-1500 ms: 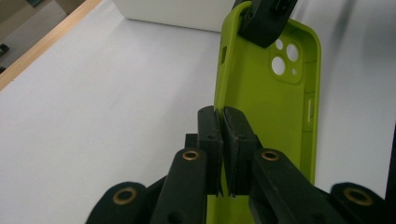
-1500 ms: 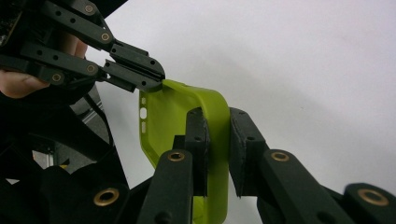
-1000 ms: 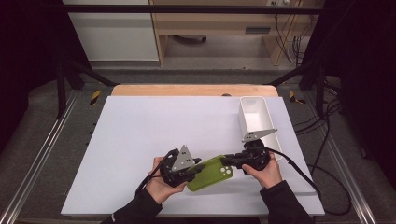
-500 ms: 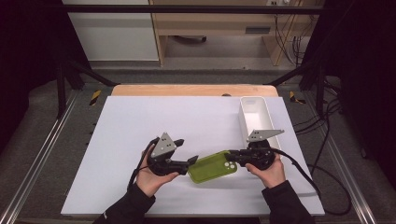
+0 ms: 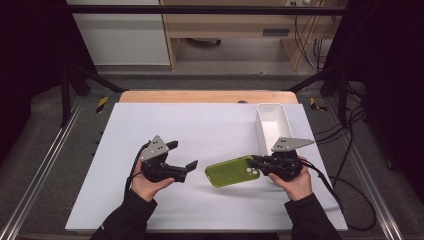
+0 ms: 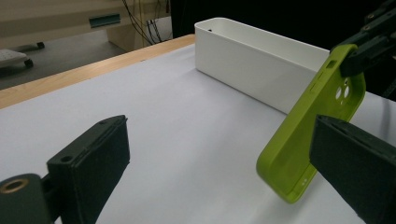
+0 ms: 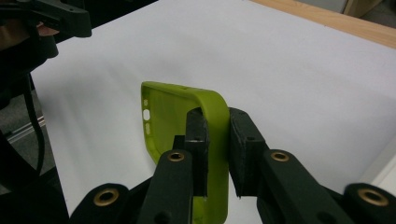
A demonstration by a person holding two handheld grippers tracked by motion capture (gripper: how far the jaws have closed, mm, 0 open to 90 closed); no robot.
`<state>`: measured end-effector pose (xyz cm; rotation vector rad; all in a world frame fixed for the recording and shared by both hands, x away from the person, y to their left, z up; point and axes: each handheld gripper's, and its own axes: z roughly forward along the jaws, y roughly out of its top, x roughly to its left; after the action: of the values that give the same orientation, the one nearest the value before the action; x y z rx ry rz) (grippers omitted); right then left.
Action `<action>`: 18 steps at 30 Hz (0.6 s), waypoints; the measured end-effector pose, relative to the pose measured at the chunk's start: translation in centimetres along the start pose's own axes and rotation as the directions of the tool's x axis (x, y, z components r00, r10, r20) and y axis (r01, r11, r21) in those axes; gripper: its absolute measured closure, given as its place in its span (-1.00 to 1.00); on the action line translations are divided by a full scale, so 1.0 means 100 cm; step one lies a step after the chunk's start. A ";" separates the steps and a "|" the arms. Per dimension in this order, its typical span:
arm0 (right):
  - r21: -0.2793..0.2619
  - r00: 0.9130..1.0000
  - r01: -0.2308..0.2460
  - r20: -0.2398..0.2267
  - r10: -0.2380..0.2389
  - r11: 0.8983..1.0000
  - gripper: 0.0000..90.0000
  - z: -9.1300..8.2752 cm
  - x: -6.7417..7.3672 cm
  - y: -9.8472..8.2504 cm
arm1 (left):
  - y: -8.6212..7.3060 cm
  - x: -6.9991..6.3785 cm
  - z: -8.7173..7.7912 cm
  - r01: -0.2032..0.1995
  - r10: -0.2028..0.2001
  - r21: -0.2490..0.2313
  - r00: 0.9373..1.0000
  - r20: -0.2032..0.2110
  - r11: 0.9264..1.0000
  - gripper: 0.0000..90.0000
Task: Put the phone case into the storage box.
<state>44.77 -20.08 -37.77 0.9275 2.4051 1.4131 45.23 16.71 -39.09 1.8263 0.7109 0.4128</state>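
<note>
White surface (image 5: 210, 130), seen from the high view, carrying a white rectangular bin (image 5: 272, 125) at about 2 o'clock from its centre, the bin's long axis running 12 to 6 o'clock. The green phone case (image 5: 232, 171) is held just over the surface at about 5 o'clock from centre, its long axis running roughly 9 to 3 o'clock with the camera-cutout end toward 3 o'clock. The right gripper (image 5: 256, 161) is clamped on that cutout end; the bin's near end lies at about 1 o'clock from this gripper, just beside it, so the right hand is by far the nearer to the bin. The left gripper (image 5: 182, 156) stands apart from the case at its 9 o'clock side; its jaws have just been opening, are now spread wide, and nothing is pressed between them.

The left gripper view shows the phone case (image 6: 310, 126) standing on edge, tilted, lower corner close to the surface, with the bin (image 6: 261, 65) behind it. The right gripper view shows what the others do not: one pad inside the phone case (image 7: 187, 121) and one outside, pinching its wall.
</note>
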 end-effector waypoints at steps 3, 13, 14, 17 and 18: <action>-0.011 1.000 0.015 0.012 -0.015 1.000 0.77 -0.004 0.000 0.001 | -0.004 0.007 -0.006 0.002 -0.002 -0.011 1.000 -0.020 1.000 -0.91; -0.037 0.997 0.054 0.050 -0.052 0.998 0.77 -0.017 0.001 0.010 | -0.023 0.023 -0.023 -0.001 0.001 -0.006 0.998 -0.059 1.000 -0.96; -0.036 0.997 0.064 0.053 -0.062 0.997 0.77 -0.017 0.002 0.011 | -0.025 0.025 -0.026 0.001 -0.002 -0.007 0.998 -0.062 1.000 -0.97; -0.040 0.995 0.078 0.063 -0.076 0.996 0.77 -0.019 0.003 0.014 | -0.032 0.029 -0.032 0.001 -0.002 -0.014 0.997 -0.074 1.000 -0.97; -0.041 0.995 0.082 0.064 -0.080 0.996 0.77 -0.020 0.003 0.014 | -0.034 0.031 -0.035 0.002 -0.003 -0.016 0.997 -0.077 1.000 -0.97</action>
<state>44.20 -20.81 -35.47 0.8410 2.3297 1.3811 44.58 22.08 -41.21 1.8025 0.7605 0.4881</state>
